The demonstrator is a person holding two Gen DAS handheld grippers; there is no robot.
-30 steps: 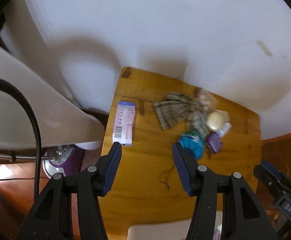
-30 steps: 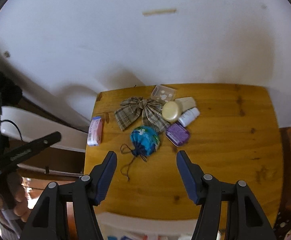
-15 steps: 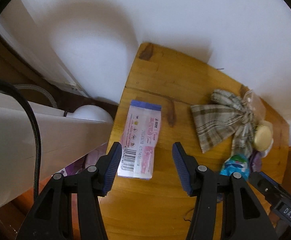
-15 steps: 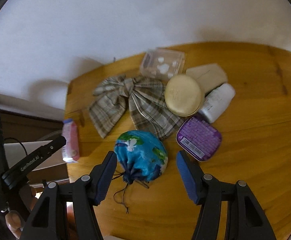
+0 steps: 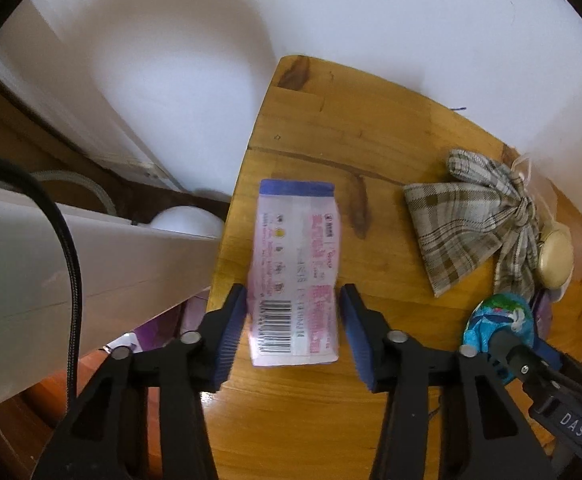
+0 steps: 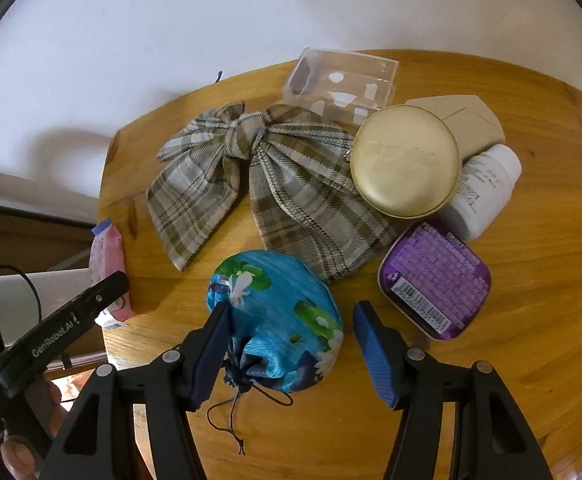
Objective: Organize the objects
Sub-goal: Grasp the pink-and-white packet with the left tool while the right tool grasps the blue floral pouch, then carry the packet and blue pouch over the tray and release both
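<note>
A pink tissue pack [image 5: 295,272] lies near the left edge of the wooden table [image 5: 371,140]. My left gripper [image 5: 293,320] is open, its fingers either side of the pack's near end. A blue floral drawstring pouch [image 6: 277,316] lies at the table's front. My right gripper [image 6: 289,348] is open, with the pouch between its fingers. The pack also shows in the right wrist view [image 6: 109,268], with the left gripper's body in front of it.
Behind the pouch lie a plaid fabric bow [image 6: 259,176], a round gold tin [image 6: 405,160], a purple tin [image 6: 435,280], a white bottle [image 6: 483,190], a clear plastic box [image 6: 341,84] and a beige packet [image 6: 467,120]. A white wall [image 6: 171,20] backs the table.
Both grippers have moved forward and down. The left has closed in on the tissue pack, the right on the blue pouch. Both have stayed open.
</note>
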